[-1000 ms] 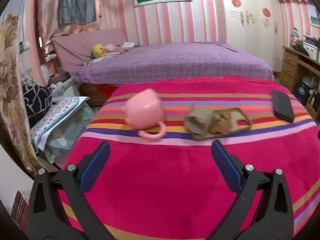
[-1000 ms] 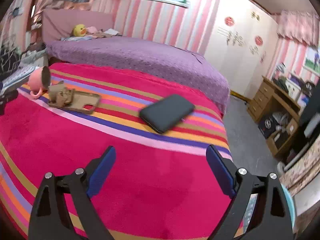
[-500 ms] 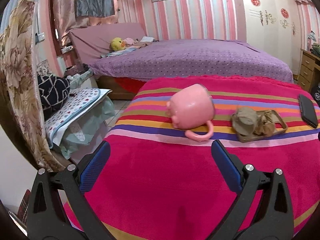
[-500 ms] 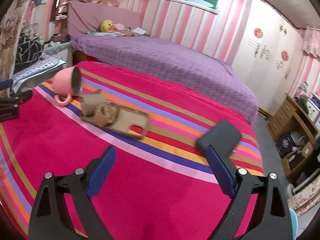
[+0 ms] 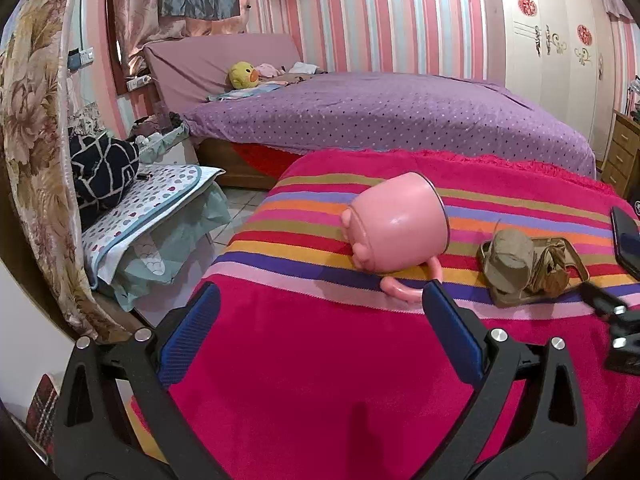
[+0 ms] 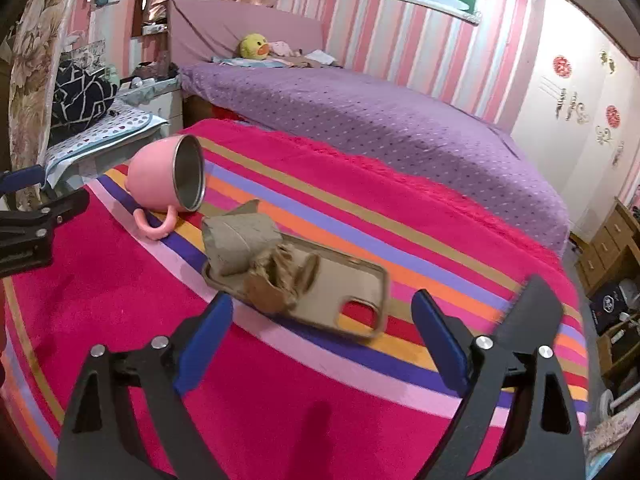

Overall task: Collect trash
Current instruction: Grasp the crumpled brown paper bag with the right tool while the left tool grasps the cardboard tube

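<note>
Both hand-held grippers, left (image 5: 316, 320) and right (image 6: 320, 332), hang spread wide over the striped blanket (image 6: 280, 400) beside a purple bed (image 6: 380, 120).

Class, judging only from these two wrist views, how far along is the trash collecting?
Done: nothing; the crumpled paper and paper roll lie on the phone case beside the tipped mug. In hand: nothing; left gripper and right gripper open. Left: all.

A mug (image 6: 162, 176) lies on its side on the striped blanket (image 6: 280, 400), left of centre. Just right, crumpled paper (image 6: 256, 256) sits in a phone case (image 6: 344, 296). A bed (image 6: 380, 120) stands behind.
</note>
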Demonstrator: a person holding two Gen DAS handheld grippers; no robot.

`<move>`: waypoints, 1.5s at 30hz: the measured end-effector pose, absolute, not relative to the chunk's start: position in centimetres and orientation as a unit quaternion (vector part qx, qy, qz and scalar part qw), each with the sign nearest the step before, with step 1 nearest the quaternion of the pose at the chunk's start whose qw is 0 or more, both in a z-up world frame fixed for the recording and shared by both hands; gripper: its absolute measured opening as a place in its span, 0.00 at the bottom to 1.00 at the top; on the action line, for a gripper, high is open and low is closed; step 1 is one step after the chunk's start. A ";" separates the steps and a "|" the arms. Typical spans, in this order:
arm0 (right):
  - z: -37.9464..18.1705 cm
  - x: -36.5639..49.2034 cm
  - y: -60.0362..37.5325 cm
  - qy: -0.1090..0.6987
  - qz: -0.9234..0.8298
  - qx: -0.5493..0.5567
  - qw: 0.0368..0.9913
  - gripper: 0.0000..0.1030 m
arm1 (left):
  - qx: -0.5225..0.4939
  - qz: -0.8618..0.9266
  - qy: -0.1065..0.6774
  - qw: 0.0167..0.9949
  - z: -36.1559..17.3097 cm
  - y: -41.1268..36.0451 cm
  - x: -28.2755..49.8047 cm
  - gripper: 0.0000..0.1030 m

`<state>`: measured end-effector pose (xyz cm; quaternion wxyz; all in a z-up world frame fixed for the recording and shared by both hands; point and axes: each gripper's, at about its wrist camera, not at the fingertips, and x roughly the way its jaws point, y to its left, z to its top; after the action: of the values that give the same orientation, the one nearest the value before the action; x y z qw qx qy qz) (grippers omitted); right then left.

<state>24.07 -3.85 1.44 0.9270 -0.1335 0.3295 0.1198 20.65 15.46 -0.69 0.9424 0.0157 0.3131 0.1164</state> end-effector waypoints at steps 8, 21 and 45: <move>-1.2 27.3 -1.9 0.355 0.160 -0.129 0.912 0.49 | 0.014 0.124 0.321 0.939 -0.8 16.0 21.7 0.95; 2.0 24.7 -8.0 0.316 0.128 -0.142 0.929 0.36 | 0.008 0.038 0.345 0.938 -1.7 10.5 23.3 0.95; 2.9 18.3 -21.4 0.329 0.032 -0.086 0.940 0.36 | -0.014 -0.050 0.397 0.916 -4.8 3.7 27.5 0.45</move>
<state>18.32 -21.40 2.89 0.9398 -0.0862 0.3292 0.0323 27.47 3.67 -4.77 0.9163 -0.0141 0.3971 -0.0498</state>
